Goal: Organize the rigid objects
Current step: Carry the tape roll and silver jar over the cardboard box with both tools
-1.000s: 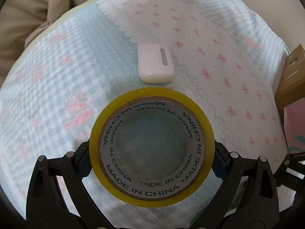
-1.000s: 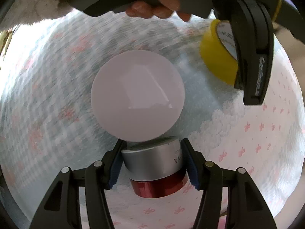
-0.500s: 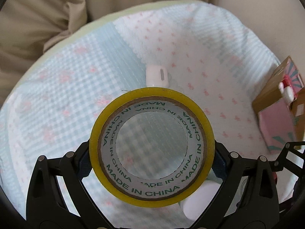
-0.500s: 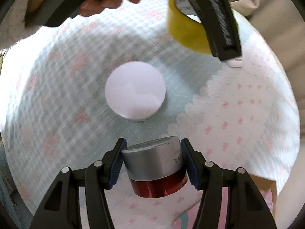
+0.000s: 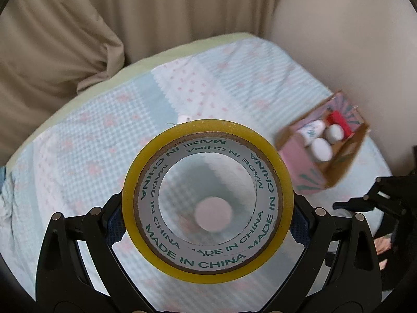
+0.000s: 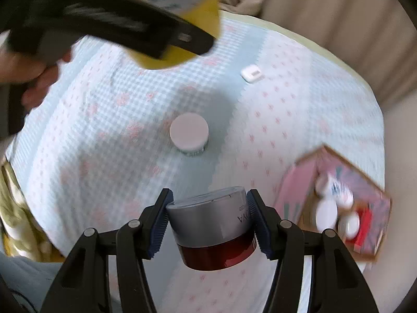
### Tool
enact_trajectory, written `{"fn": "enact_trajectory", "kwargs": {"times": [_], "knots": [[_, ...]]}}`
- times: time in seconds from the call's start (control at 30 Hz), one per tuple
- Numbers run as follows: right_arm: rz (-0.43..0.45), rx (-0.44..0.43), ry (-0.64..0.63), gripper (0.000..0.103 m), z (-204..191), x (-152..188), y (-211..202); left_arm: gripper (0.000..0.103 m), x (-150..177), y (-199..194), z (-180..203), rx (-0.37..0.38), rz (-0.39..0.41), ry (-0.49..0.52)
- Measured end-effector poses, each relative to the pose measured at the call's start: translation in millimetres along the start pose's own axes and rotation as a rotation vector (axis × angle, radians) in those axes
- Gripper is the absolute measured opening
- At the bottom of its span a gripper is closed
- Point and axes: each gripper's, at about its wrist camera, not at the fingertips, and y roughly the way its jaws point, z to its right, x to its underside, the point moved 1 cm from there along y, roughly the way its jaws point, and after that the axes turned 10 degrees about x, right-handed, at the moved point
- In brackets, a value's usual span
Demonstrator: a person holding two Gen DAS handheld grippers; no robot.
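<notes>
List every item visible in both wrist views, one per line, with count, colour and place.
Roll of yellow packing tape: one, yellow with grey printed core, held in left tongs.
Red jar with silver lid: one, held in right tongs.
Round white-lidded jar: one, white, mid-quilt.
White earbud case: one, white, far side of quilt.
Open cardboard box: one, brown and pink, at the quilt's right edge, holding white bottles and a red item.
Patchwork quilt: one, blue and white with pink prints.
Left tongs: black, clamped on tape.
Right tongs: black, clamped on jar.
Hand: one, gripping the left tongs' handle.
</notes>
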Motion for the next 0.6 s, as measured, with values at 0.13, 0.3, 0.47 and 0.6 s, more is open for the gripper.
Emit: {"fn": "enact_trajectory", "kwargs": {"times": [0.13, 0.3, 0.47, 0.6], "knots": [[-0.036, -0.013, 0.108, 0.054, 24, 25, -32, 0.096, 0, -33, 38, 0.041, 0.026, -0.011], [-0.042, 0.021, 0.201, 0.054, 58, 51, -61, 0.096, -9, -49, 82, 0.075, 0.03, 0.019], [-0.028, 0.07, 0.267, 0.054, 111, 69, -88, 0.096, -26, -50, 122, 0.087, 0.045, 0.048], [-0.016, 0.082, 0.31, 0.054, 151, 80, -95, 0.096, -38, -37, 152, 0.098, 0.043, 0.029]]}}
